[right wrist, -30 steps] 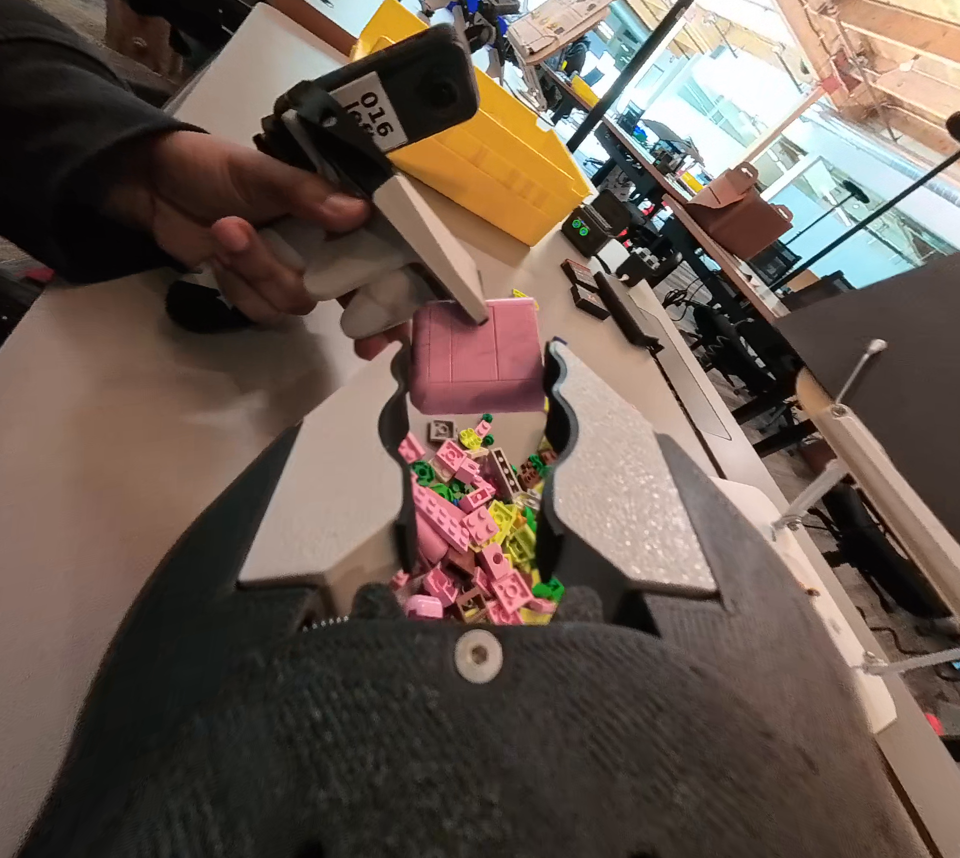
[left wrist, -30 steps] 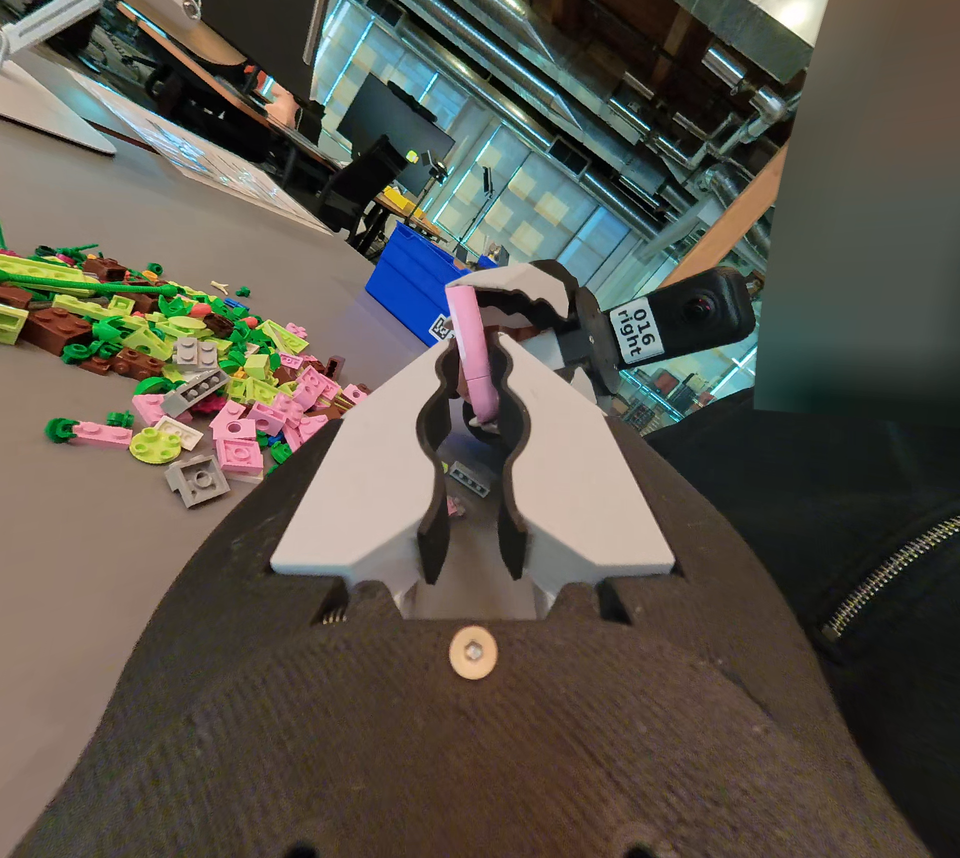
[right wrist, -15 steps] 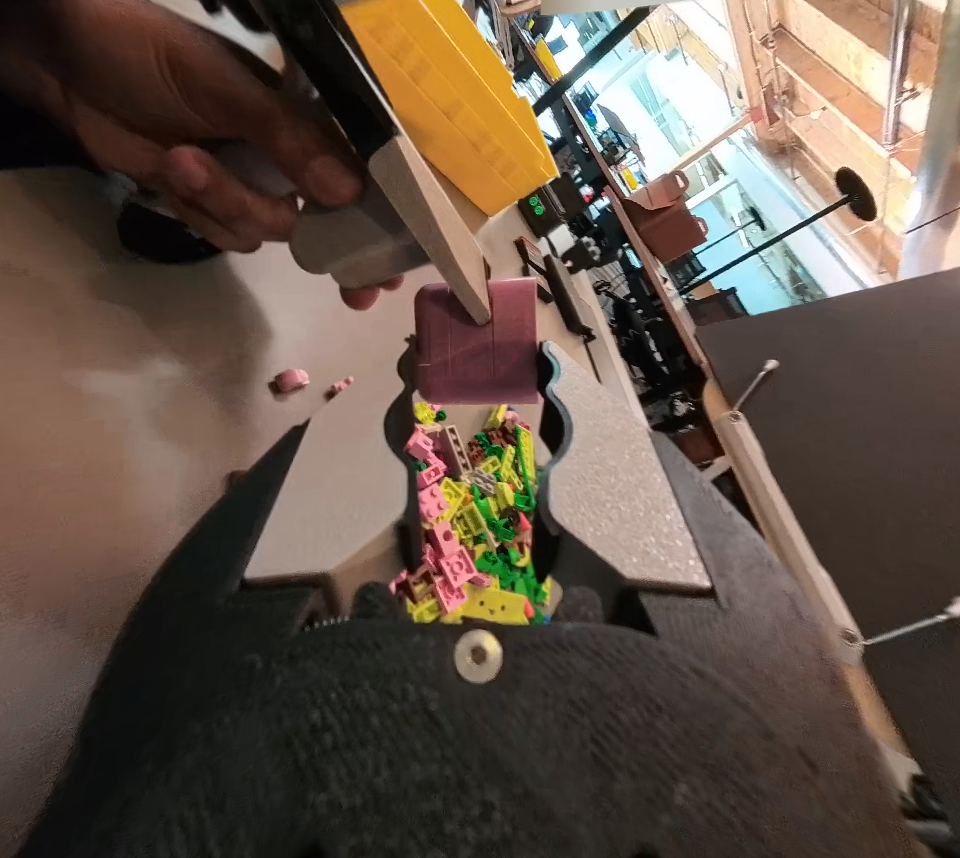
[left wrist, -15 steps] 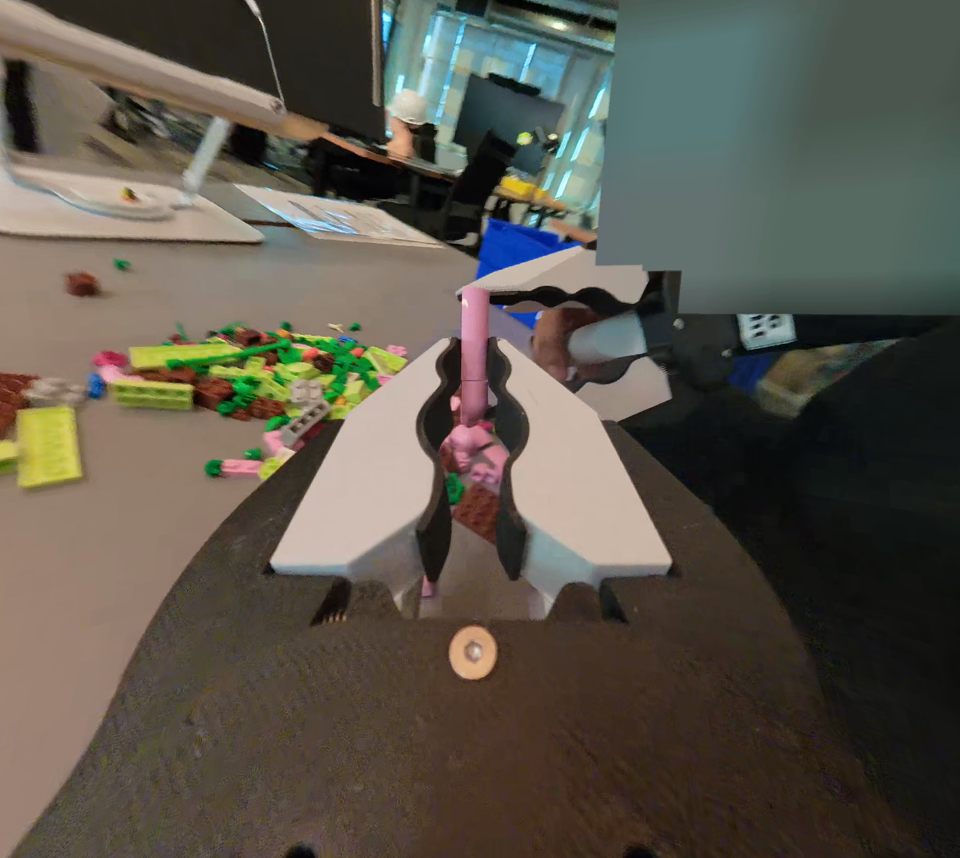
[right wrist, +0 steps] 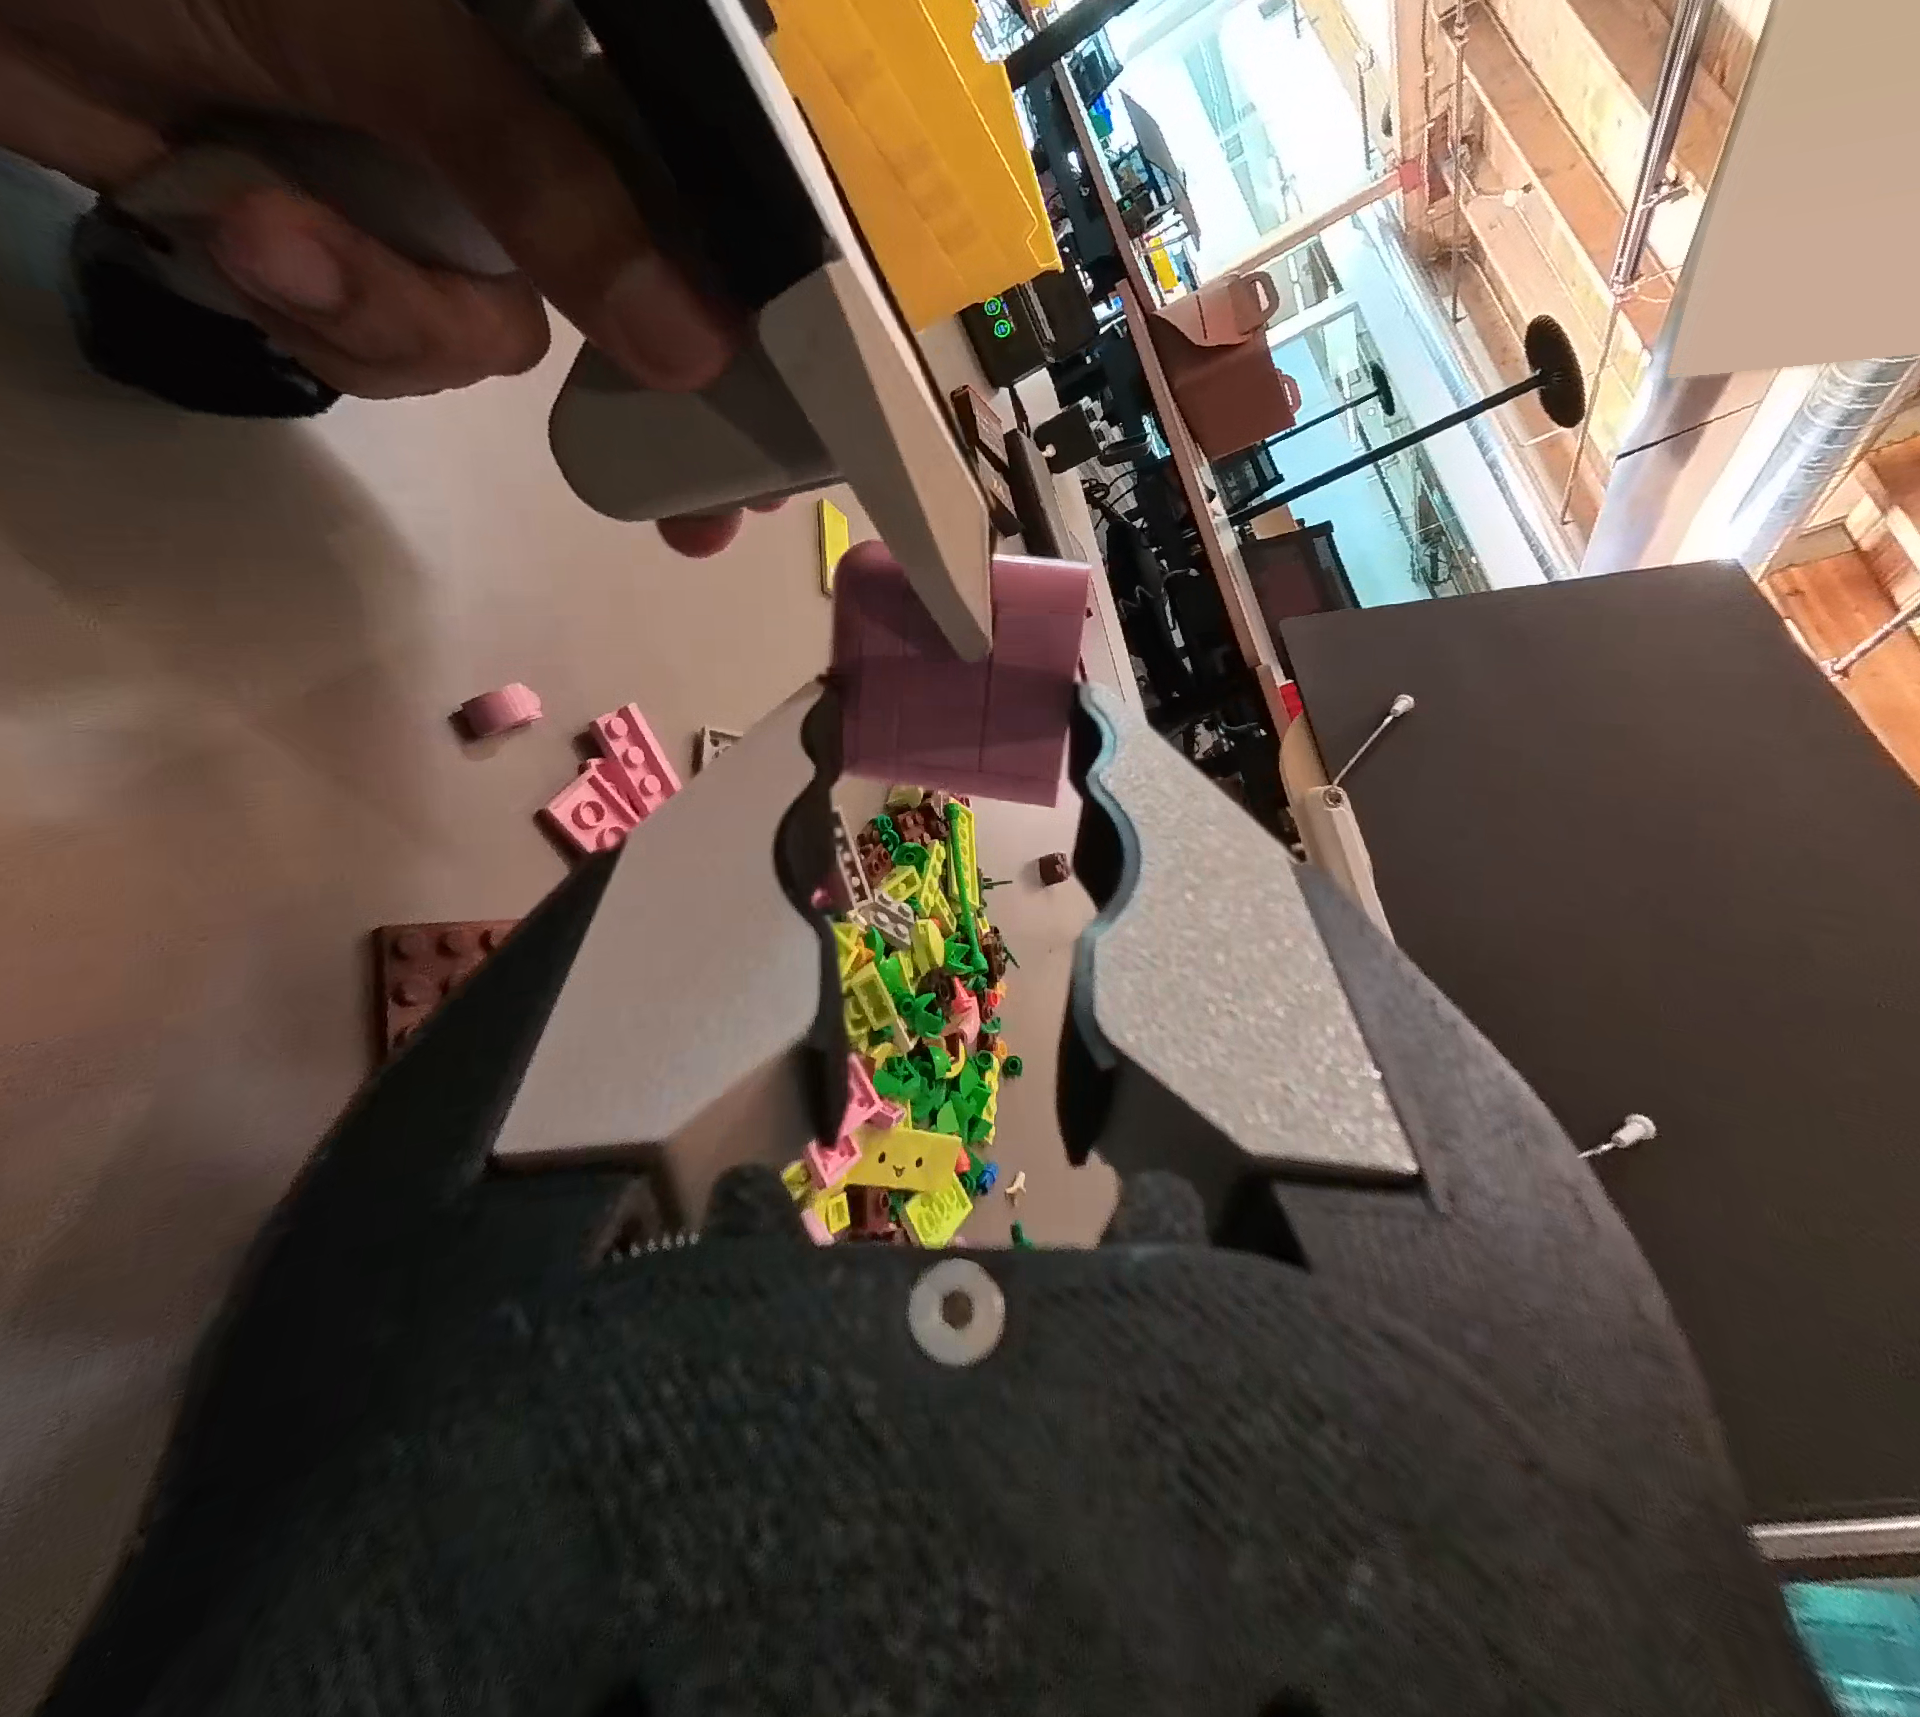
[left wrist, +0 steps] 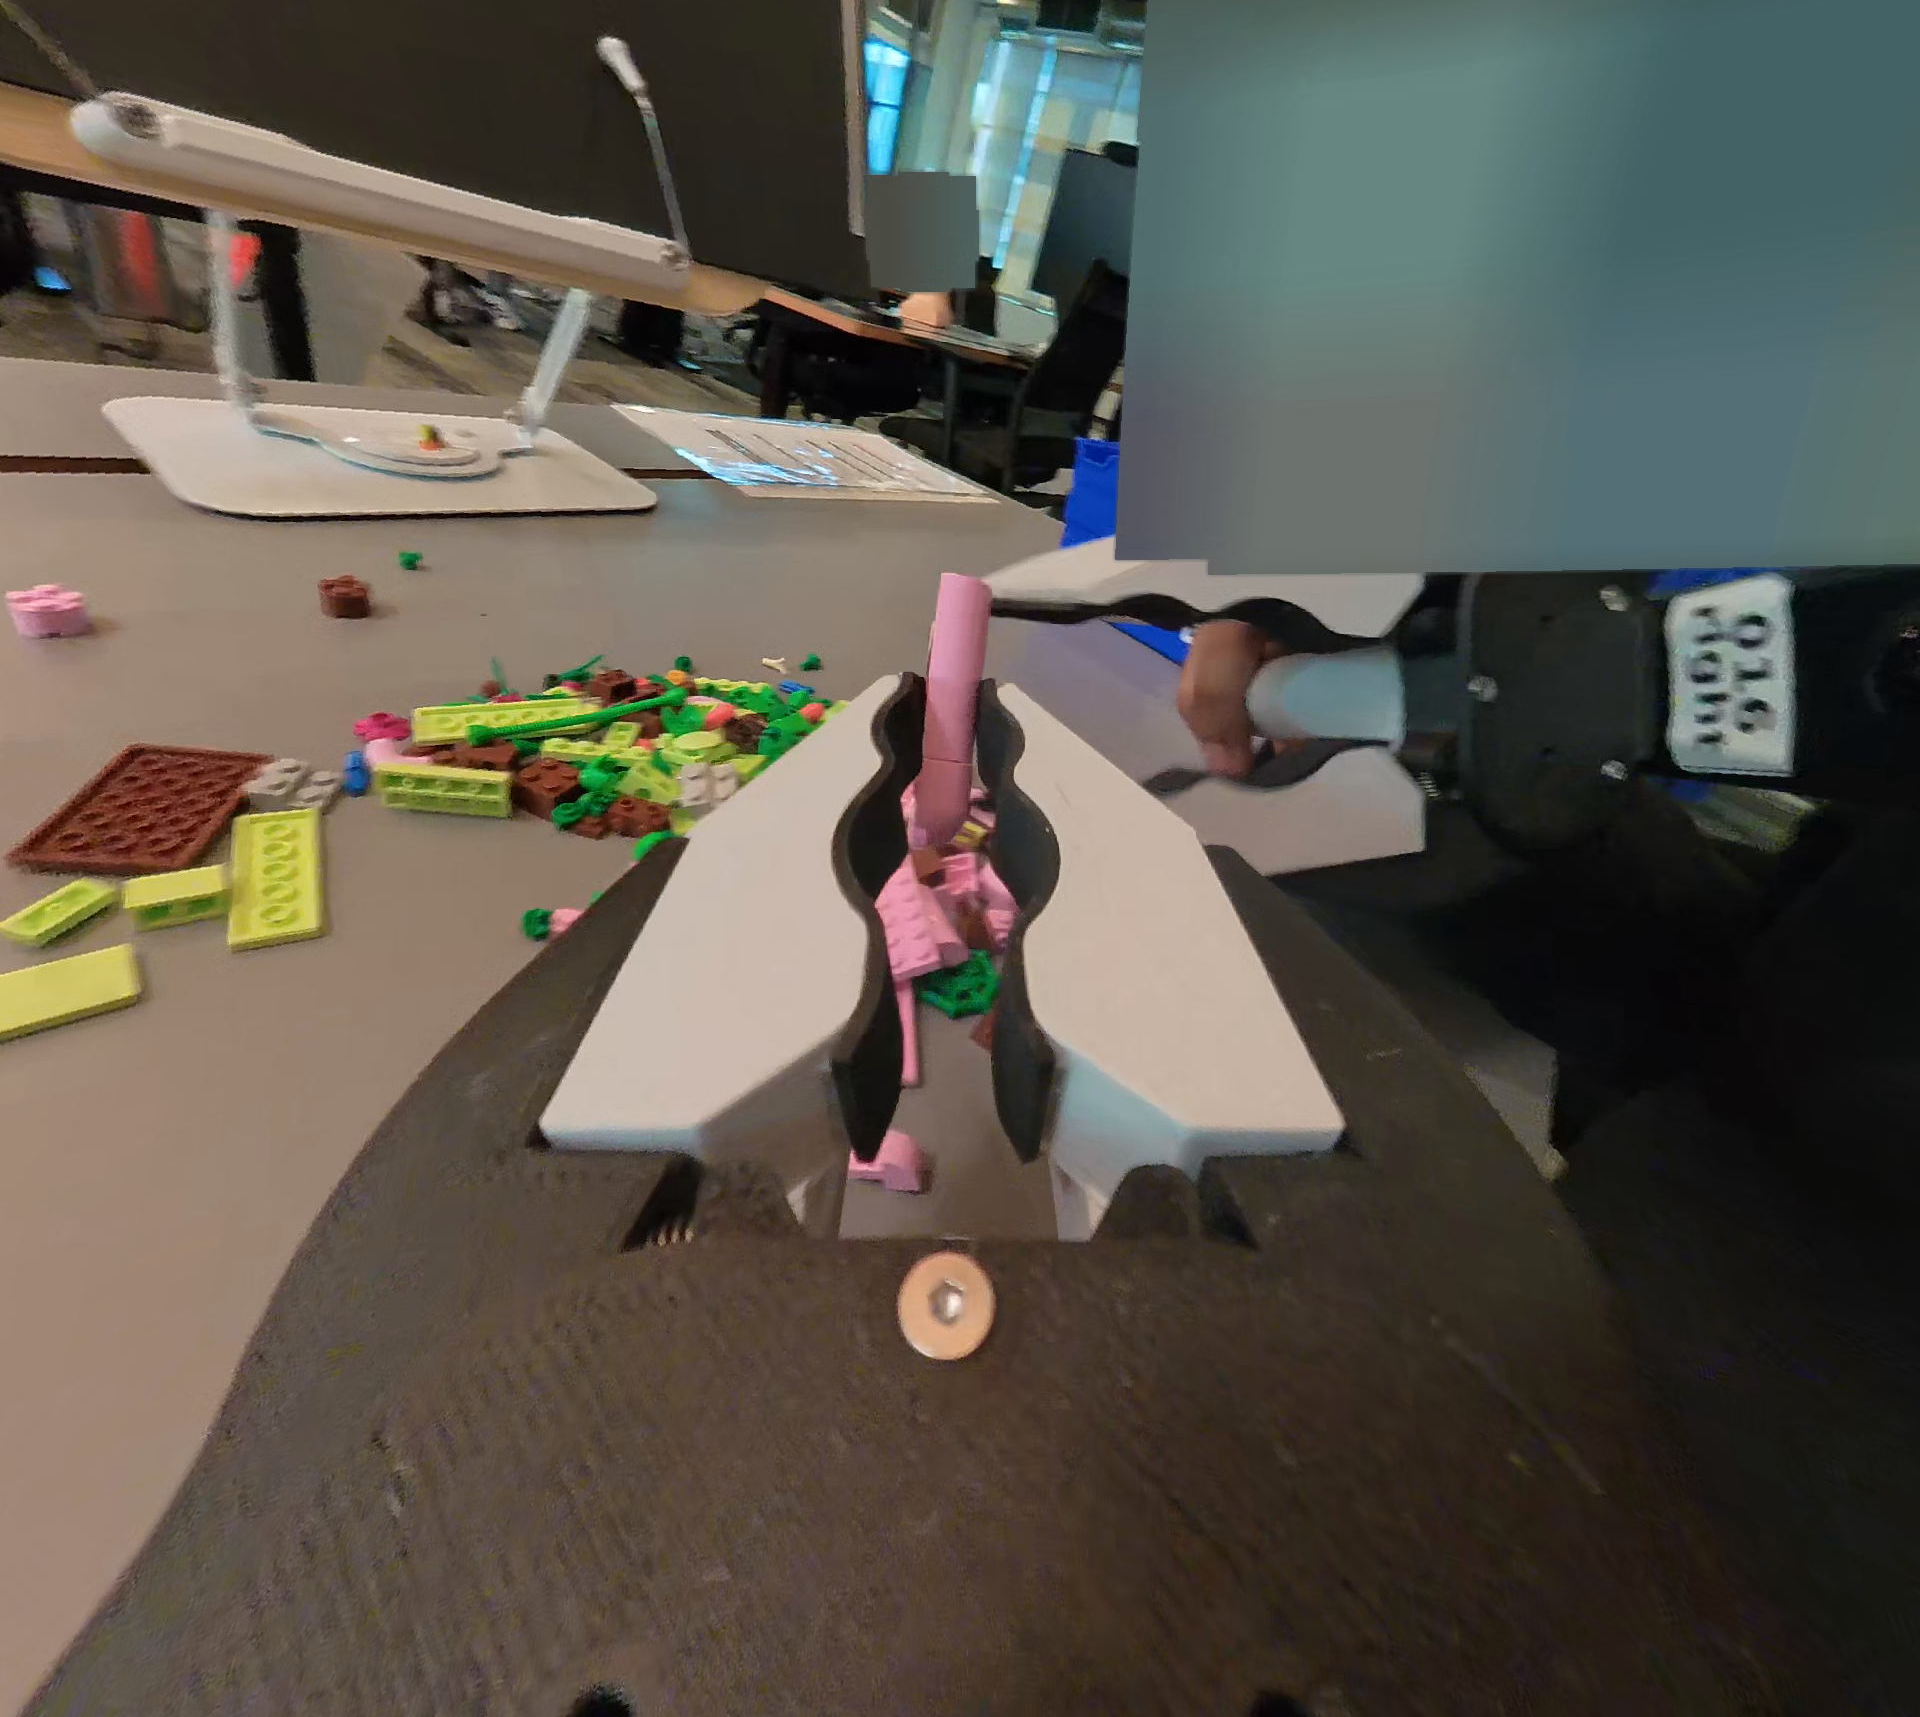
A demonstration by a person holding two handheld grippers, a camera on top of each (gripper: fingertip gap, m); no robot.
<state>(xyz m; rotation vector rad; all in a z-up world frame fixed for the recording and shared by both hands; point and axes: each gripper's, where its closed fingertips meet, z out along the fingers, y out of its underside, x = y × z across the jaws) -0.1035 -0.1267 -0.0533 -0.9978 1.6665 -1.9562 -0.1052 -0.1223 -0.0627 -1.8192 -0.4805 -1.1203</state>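
The left gripper has its fingers closed almost fully on the thin edge of a pink plate, which stands upright between the tips and above the worktop. The right gripper holds the same pink plate across its broad face, its fingers parted only by the plate's width and pressed against its 2 side edges. In the right wrist view 1 finger of the left gripper lies across the plate's flat face. So both tools grip 1 piece, held in the air. Below lies a heap of small bricks in lime, green, brown and pink, with a brown studded baseplate and several lime plates just beside it; a lamp base stands farther back and a yellow bin sits behind the left gripper. The plate looks light, stiff and smooth-faced, hence liable to slip; its edges seem the surer hold.
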